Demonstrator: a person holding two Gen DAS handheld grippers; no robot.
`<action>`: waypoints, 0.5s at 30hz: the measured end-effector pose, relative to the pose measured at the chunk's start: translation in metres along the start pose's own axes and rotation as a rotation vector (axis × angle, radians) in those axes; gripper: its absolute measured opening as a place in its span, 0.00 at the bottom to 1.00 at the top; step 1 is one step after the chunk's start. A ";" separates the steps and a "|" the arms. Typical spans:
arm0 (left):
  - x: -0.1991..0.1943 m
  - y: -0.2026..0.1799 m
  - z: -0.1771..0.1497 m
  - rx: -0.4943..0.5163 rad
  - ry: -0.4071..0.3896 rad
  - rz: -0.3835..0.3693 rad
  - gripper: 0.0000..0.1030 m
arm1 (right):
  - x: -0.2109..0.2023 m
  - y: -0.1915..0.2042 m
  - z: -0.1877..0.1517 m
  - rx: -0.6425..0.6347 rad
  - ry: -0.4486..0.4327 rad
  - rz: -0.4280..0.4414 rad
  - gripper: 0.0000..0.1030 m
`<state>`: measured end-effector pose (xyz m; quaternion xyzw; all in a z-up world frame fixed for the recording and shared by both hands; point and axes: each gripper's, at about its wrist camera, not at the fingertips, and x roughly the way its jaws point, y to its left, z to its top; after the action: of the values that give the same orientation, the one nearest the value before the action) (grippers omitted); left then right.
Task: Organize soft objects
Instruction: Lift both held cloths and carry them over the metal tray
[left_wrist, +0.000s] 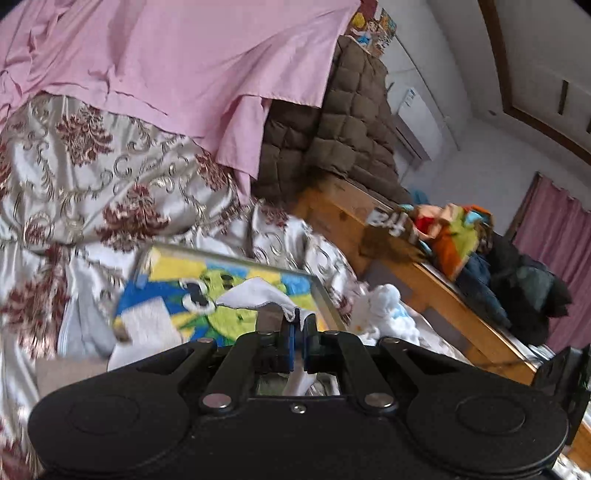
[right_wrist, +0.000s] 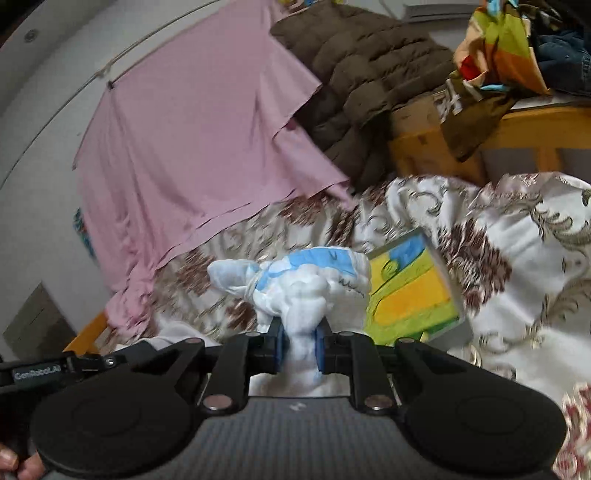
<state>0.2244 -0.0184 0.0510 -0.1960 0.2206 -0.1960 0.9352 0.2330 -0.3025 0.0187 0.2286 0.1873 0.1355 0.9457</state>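
The right gripper (right_wrist: 300, 345) is squeezing a white-and-blue plush (right_wrist: 306, 280), its jaws narrowed onto the plush's fluffy lower part, which bulges between the blue pads (right_wrist: 320, 347). Only the right view is showing this grip. In the left view the same plush (left_wrist: 388, 310) is appearing as a blurred white-and-blue lump just beyond the tray's right edge, over the floral quilt (left_wrist: 92, 184), with no gripper around it visible there.

The left gripper (left_wrist: 298, 332) is pinching a white cloth (left_wrist: 258, 295), jaws nearly together, with white fabric hanging below the blue pads (left_wrist: 291, 336). The cloth is trailing over a shallow tray (left_wrist: 325, 291) lined with a bright yellow, green and blue cartoon print. Inside it a grey-white folded piece (left_wrist: 147, 325) is lying at the left end; what it is I cannot tell. A pale grey garment (left_wrist: 85, 332) is resting just outside the tray's left edge.

In the right view the tray (right_wrist: 448, 280) is sitting tilted behind the plush, and its contents are hidden.

Behind, a pink sheet (left_wrist: 184, 66) is draping over the quilt, beside a brown quilted coat (left_wrist: 351, 122) on a wooden frame (left_wrist: 424, 280).
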 end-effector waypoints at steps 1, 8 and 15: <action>0.010 0.001 0.005 -0.004 -0.007 0.010 0.03 | 0.008 -0.004 0.002 0.001 -0.002 -0.013 0.19; 0.084 0.005 0.023 -0.001 -0.011 0.054 0.03 | 0.067 -0.026 0.010 -0.001 0.016 -0.076 0.19; 0.152 0.014 0.016 -0.019 0.040 0.081 0.03 | 0.104 -0.051 0.009 0.047 0.044 -0.093 0.19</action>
<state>0.3621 -0.0707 0.0067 -0.1917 0.2487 -0.1595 0.9359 0.3384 -0.3141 -0.0292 0.2386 0.2214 0.0919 0.9411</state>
